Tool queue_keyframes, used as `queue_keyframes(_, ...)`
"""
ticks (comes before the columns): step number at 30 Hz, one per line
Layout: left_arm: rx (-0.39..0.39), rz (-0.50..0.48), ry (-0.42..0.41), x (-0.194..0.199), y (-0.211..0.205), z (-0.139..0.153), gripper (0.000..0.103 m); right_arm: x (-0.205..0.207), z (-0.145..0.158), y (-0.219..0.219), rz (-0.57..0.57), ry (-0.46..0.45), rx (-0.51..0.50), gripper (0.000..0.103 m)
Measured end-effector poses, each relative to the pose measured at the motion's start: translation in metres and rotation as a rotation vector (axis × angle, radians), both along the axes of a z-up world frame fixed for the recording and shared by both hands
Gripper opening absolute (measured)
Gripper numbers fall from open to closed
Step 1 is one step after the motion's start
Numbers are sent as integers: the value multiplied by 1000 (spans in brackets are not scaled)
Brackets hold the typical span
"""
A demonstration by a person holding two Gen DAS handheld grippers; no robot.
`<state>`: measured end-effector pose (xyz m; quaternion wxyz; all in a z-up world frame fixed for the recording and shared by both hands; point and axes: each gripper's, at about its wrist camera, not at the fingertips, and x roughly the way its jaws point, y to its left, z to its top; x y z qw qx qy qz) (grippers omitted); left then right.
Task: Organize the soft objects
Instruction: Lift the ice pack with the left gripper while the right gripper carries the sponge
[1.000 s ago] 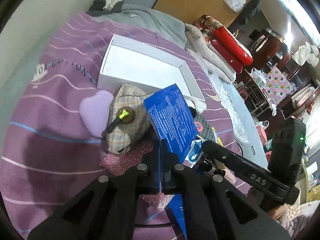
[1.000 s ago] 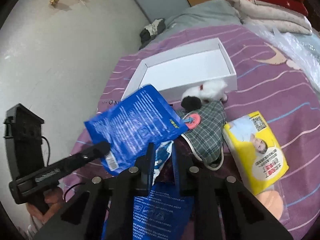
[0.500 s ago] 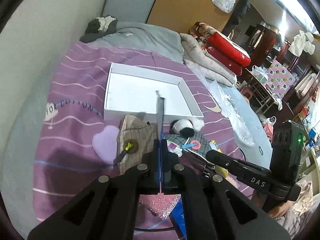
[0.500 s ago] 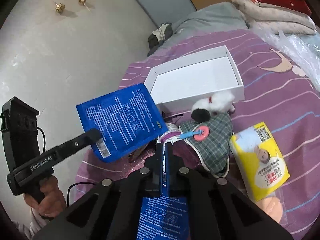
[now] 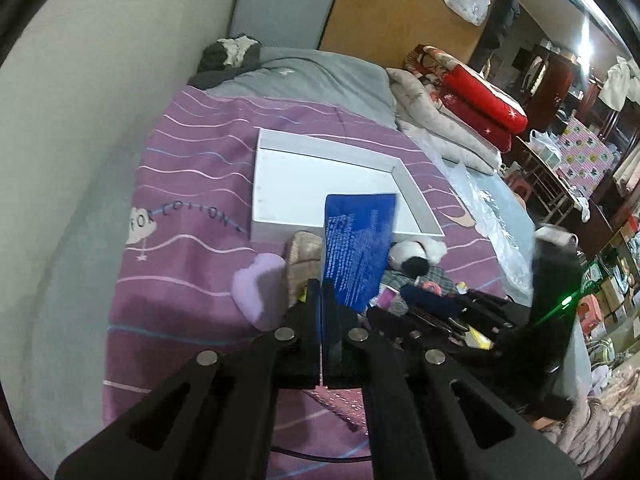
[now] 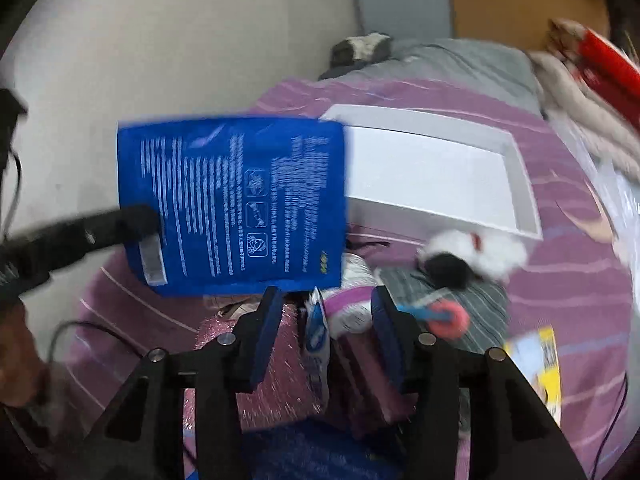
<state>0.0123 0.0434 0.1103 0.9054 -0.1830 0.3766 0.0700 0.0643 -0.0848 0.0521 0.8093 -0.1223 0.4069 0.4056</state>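
Lifted clear of pile: blue packet (image 5: 358,248), pinched at edge in clamped left tool (image 5: 322,292), hangs before white box (image 5: 280,184). Right tool (image 6: 324,312) opening, small pouch (image 6: 316,328) between jaws, apparently released.

blue packet (image 6: 236,200): smooth plastic film, slightly glossy, printed white
white box (image 5: 320,184): matt card, plain and smooth
bedspread (image 5: 192,184): purple woven cloth, matt — thin pale stripes
heart cushion (image 5: 260,292): lilac, soft matt fabric
plush toy (image 6: 472,252): white and black fluffy pile
checked pouch (image 6: 480,300): grey-green woven cloth
pink pad (image 6: 260,368): glittery, rough-looking sparkle finish
left gripper (image 5: 322,292): black matt plastic — metal screw heads
right gripper (image 6: 326,308): black plastic, blue pads
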Motion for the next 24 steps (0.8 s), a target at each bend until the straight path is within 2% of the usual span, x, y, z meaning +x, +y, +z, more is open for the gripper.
queue_keyframes(2,2,15,5,0,5,-2,1,-2,-6,8,23,-16,-29,35)
queue_keyframes(5,-6,30,10,1,12,-5,1,-10,-9,15,58,-94,-89,30)
queue_keyframes(7,-17,38,11,3,16,-6,1,-17,-12,19,87,-163,-141,23)
queue_keyframes(9,-27,41,9,4,17,-7,1,-21,-15,20,97,-239,-197,10)
queue_keyframes(11,-30,39,4,5,18,-6,1,-24,-16,17,106,-274,-218,7)
queue_keyframes(12,-30,37,2,5,17,-5,1,-24,-16,15,108,-266,-211,3)
queue_keyframes(14,-33,35,-2,6,17,-4,1,-22,-14,10,95,-250,-193,1)
queue_keyframes(18,-41,21,-13,14,17,0,1,-10,-11,-2,51,-224,-163,0)
queue_keyframes(24,-32,25,-24,10,17,6,1,9,3,-29,13,-45,10,2)
